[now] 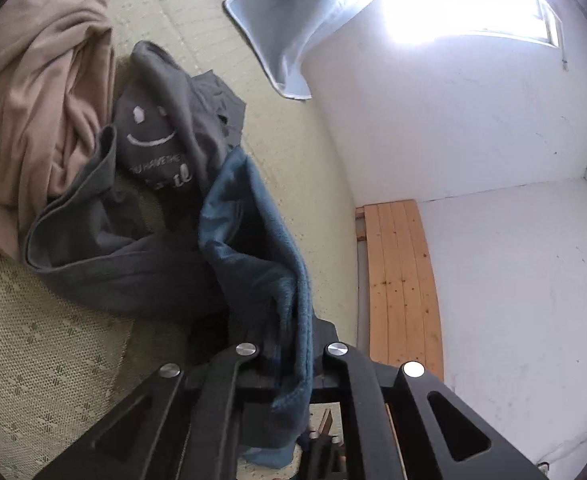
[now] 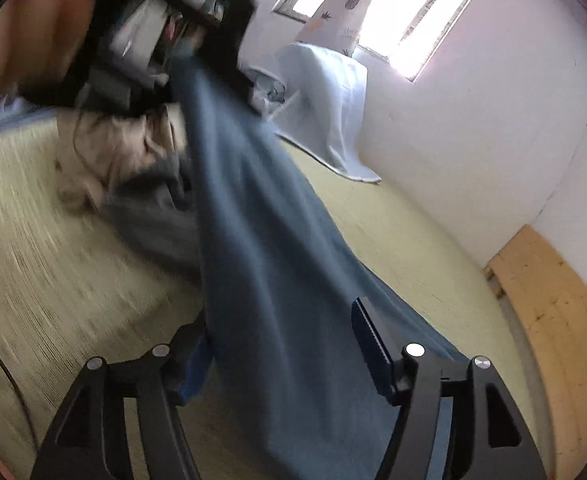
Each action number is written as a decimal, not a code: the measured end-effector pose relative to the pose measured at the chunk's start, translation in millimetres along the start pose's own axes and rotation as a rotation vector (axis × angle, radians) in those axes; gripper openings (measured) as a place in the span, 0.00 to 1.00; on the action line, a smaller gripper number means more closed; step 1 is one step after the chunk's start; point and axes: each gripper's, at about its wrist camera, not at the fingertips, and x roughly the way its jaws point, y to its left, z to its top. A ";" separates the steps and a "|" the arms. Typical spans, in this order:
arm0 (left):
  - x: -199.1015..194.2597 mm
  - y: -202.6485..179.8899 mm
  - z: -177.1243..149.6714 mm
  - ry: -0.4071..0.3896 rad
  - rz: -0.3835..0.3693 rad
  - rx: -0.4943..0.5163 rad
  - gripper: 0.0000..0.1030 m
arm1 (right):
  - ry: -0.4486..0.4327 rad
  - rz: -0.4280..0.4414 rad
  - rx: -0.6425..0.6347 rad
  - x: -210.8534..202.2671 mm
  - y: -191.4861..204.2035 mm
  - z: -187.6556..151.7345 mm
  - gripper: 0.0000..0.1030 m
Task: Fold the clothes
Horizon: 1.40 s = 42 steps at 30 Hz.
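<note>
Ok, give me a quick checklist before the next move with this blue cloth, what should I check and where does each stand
1. Left gripper clamped on the blue cloth: ok, shut on its edge.
2. Right gripper gripping the cloth: not ok, jaws stand open with fabric running between them.
3. Blue cloth free of the grey garment: cannot tell, they overlap.
4. Beige garment out of the way: ok, heaped to one side.
5. Bare mat to lay the cloth on: ok.
</note>
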 end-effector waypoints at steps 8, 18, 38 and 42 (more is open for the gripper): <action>-0.9 -7.1 7.1 -0.018 -0.015 -0.009 0.04 | 0.134 -0.105 -0.096 21.7 -20.5 -76.8 0.67; 1.5 -3.8 24.2 -0.052 -0.018 -0.072 0.04 | 0.262 -0.243 -0.118 10.5 -95.7 -168.8 0.67; -6.0 8.8 18.8 -0.089 0.056 -0.080 0.04 | 0.351 -0.244 -0.251 -15.4 -132.4 -226.1 0.10; -9.3 1.2 17.8 -0.097 0.089 -0.036 0.04 | 0.300 -0.237 -0.163 -43.4 -158.6 -204.2 0.08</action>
